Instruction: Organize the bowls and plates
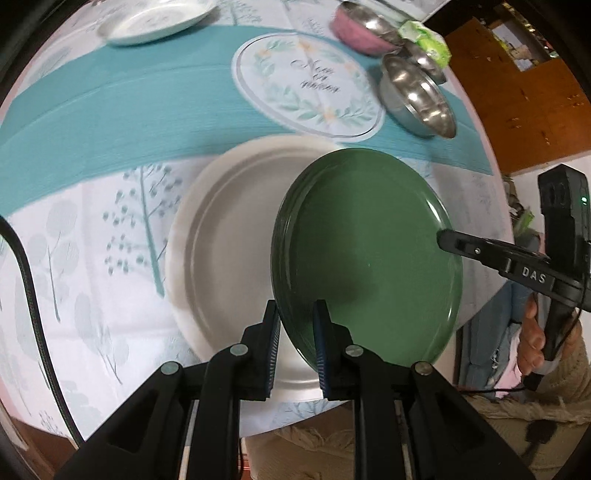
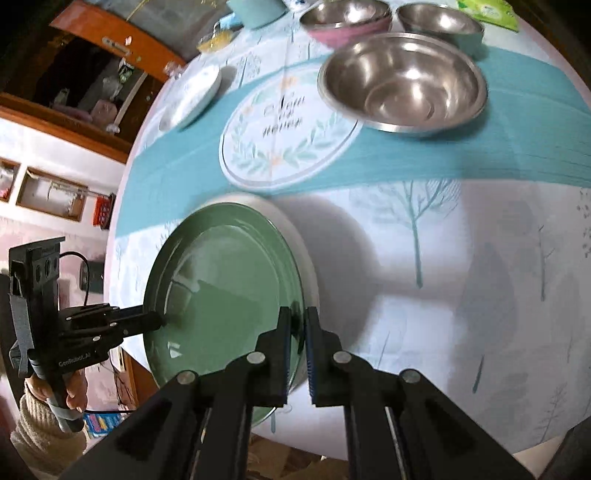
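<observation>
- The left gripper (image 1: 295, 332) is clamped on the near rim of the green plate (image 1: 369, 254); the rim sits between its two pads.
- The right gripper (image 2: 297, 332) is clamped on the opposite rim of the same green plate (image 2: 225, 291), so both hands carry the plate together.
- The green plate is lifted and tilted. It hangs partly over the white plate (image 1: 229, 236), which lies flat on the tablecloth (image 1: 92, 229), and its right part goes past the white plate's rim.
- I judge that the step in hand is to stack the green plate on the white plate. To do it well, both hands should bring the green plate level, centre it over the white plate, and lower it slowly before the pads let go.
- The two grips should release at the same time; if one opens first, the plate can tip and knock the white plate.
- Beyond the white plate, on the far side of the printed round emblem (image 2: 288, 133), stands a large steel bowl (image 2: 402, 81), with a pink-sided steel bowl (image 2: 345, 18) and another steel bowl (image 2: 439, 22) behind it.
- A small white patterned plate (image 2: 195, 96) lies well apart from the white plate, at the far left of the table.
</observation>
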`<state>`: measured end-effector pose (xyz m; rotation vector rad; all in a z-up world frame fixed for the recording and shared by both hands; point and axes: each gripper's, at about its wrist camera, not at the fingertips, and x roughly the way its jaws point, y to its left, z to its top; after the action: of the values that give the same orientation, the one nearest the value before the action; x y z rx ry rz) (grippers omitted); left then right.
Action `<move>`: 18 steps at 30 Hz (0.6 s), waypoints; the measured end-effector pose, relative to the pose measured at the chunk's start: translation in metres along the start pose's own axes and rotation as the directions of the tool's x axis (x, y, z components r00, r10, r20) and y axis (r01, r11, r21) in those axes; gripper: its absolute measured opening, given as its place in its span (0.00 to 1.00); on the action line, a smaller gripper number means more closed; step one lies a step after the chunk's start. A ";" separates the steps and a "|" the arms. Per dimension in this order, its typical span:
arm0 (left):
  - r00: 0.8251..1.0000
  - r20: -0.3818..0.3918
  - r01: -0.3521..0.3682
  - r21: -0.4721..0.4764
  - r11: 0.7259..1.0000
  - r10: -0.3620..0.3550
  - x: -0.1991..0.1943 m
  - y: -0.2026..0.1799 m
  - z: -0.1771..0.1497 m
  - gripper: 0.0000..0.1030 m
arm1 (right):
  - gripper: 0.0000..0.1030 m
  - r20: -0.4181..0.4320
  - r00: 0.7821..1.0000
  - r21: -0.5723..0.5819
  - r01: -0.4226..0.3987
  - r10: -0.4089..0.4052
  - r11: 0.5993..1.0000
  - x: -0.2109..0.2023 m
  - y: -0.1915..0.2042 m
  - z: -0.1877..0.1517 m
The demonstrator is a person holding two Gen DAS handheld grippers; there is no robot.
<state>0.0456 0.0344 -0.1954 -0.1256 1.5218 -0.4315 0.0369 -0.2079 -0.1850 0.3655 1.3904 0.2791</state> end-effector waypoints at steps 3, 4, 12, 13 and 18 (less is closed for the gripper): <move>1.000 0.004 -0.014 -0.043 0.999 0.014 0.005 0.011 -0.008 0.14 | 0.07 -0.019 1.000 -0.024 0.009 -0.010 1.000 0.013 0.007 -0.004; 1.000 0.003 -0.016 -0.049 0.999 0.016 0.005 0.015 -0.007 0.14 | 0.07 -0.024 1.000 -0.029 0.009 -0.009 1.000 0.016 0.008 -0.005; 0.998 0.026 -0.048 -0.097 0.994 0.051 0.012 0.037 -0.006 0.14 | 0.07 -0.045 0.999 -0.068 0.015 -0.018 0.998 0.037 0.025 0.003; 0.998 0.021 -0.051 -0.095 0.994 0.053 0.012 0.040 -0.006 0.14 | 0.07 -0.047 0.999 -0.074 0.019 -0.023 0.997 0.039 0.026 0.004; 0.998 0.011 -0.060 -0.076 0.995 0.061 0.020 0.042 -0.005 0.14 | 0.07 -0.063 0.997 -0.073 0.029 -0.034 0.997 0.048 0.025 0.010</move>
<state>0.0486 0.0666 -0.2291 -0.1407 1.5249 -0.3244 0.0545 -0.1668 -0.2164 0.2768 1.4440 0.3170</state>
